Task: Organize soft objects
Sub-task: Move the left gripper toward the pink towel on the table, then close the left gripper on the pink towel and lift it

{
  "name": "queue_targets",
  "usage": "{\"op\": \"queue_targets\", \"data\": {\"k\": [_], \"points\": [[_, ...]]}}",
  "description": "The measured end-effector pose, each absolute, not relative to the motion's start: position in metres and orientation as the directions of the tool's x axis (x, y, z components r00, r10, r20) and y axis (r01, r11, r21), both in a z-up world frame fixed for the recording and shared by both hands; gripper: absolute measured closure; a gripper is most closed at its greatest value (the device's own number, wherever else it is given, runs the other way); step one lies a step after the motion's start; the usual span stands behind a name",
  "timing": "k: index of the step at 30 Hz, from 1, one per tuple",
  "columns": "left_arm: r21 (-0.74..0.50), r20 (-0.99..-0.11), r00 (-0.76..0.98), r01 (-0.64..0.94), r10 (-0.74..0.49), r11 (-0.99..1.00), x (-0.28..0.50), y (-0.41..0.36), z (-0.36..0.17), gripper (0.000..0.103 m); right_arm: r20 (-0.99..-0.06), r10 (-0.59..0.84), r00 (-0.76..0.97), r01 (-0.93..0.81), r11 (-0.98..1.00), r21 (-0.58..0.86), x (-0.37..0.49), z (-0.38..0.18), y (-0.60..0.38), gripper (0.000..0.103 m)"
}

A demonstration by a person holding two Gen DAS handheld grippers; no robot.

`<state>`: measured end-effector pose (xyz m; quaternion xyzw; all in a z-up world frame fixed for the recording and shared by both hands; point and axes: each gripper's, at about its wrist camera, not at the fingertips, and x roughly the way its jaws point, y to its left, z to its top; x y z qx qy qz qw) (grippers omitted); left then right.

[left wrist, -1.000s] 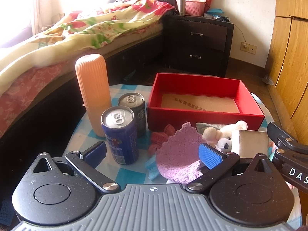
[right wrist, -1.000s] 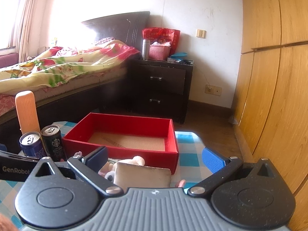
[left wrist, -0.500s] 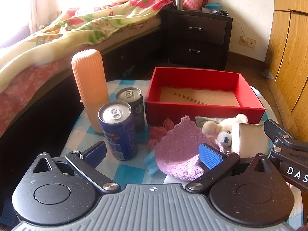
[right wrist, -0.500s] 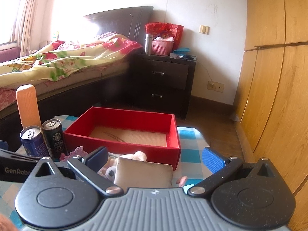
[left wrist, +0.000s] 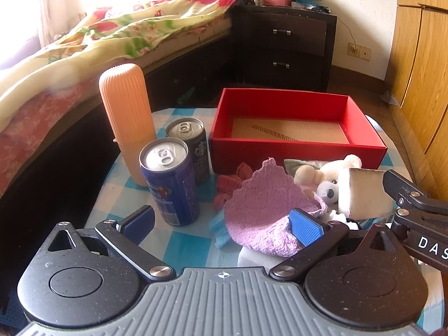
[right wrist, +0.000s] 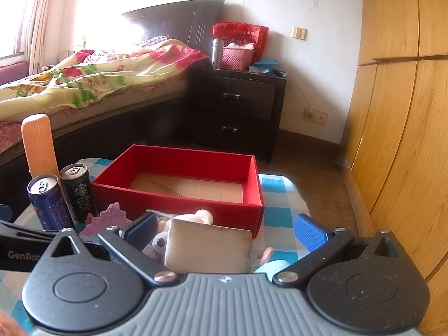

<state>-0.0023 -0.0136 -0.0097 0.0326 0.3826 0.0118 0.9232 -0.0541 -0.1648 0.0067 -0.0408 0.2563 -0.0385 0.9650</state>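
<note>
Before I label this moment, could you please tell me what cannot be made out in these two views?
- Left view: the toy bear's body is hidden behind the purple cloth and the sponge block.
- Right view: a light blue soft thing is mostly covered by the right gripper body.
- Both views: the can label print is too small to read.
- Left view: the sock is mostly hidden behind the bear.

Non-task clutter on checkered table
Two cans [left wrist: 179, 165] are stood beside orange ribbed bottle [left wrist: 127, 120]; bed [right wrist: 92, 81] and nightstand [right wrist: 238, 112] are seen behind.
</note>
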Motion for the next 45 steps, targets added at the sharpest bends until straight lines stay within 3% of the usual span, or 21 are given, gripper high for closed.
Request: {"op": "queue_targets", "data": {"k": [23,32,45], "points": [[0.046,-0.712,0.702,0.038,0.006,0.998,-0.003,-0.02,0.0,0.005,-0.49,-0.096,0.866,0.076,0.995,-0.061,-0.058,0.017,-0.181,0.018],[-0.042,-0.756,0.636,0.185,-0.152,0.982,-0.017,-0.029,-0.002,0.005,-0.622,-0.153,0.768,0.157,0.986,-0.049,-0.064,0.013,-0.238,0.018],[0.009,-0.849,0.521,0.185,-0.09,0.983,-0.003,-0.042,-0.028,0.006,-0.758,-0.052,0.651,0.051,0.998,-0.026,-0.063,-0.017,-0.224,0.018]]}}
